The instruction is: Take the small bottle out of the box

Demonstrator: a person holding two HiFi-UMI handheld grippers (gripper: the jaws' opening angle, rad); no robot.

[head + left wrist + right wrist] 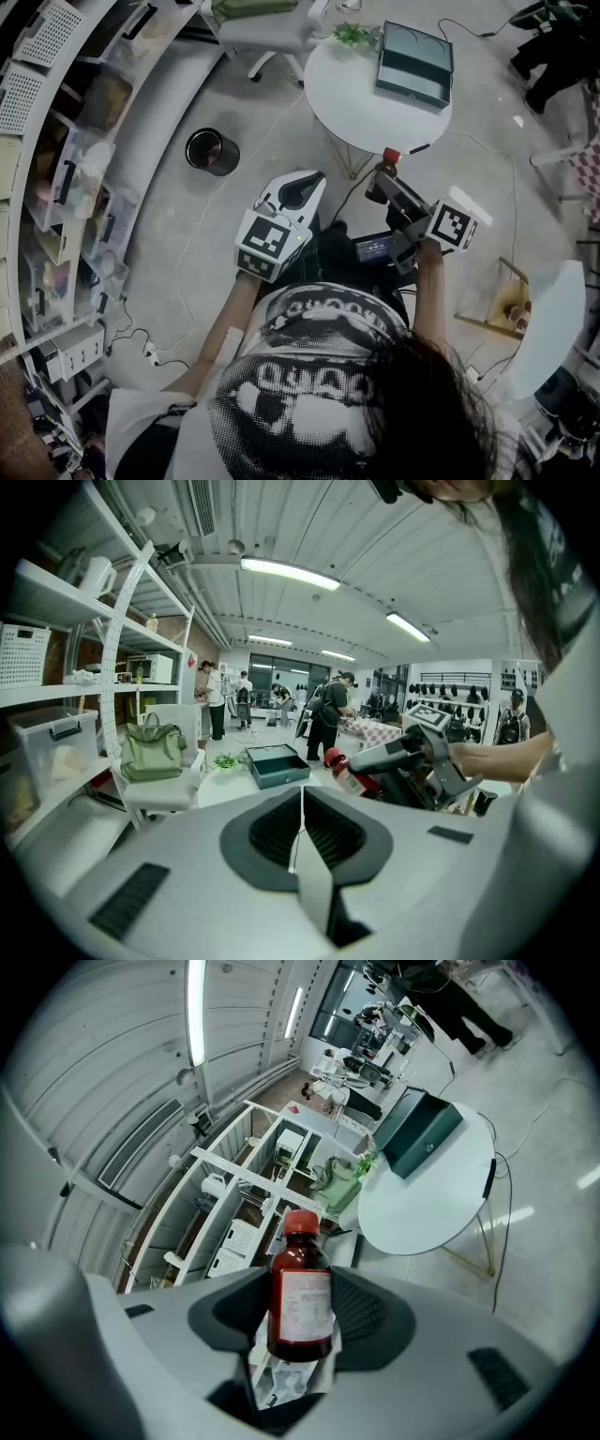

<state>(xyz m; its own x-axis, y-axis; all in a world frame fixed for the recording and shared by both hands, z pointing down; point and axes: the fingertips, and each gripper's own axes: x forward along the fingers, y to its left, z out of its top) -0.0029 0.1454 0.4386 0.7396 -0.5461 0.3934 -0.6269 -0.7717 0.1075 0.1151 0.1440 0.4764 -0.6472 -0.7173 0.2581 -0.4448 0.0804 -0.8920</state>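
Observation:
A small brown bottle [302,1302] with a red cap and a white label stands upright between the pads of my right gripper [302,1327], which is shut on it. A crumpled scrap of paper sits under the bottle in the jaws. In the head view the right gripper [384,184] holds the bottle [380,180] over the floor, just off the near edge of the round white table [356,108]. The dark green box [414,61] lies open at the table's far side. My left gripper [296,186] hovers to the left, shut [300,841] with nothing in it.
A black pen [419,148] lies at the table's edge and a small plant [354,36] beside the box. A black bin [212,151] stands on the floor at left, next to curved shelving [56,187]. A chair [159,785] carries a green bag. Cables cross the floor.

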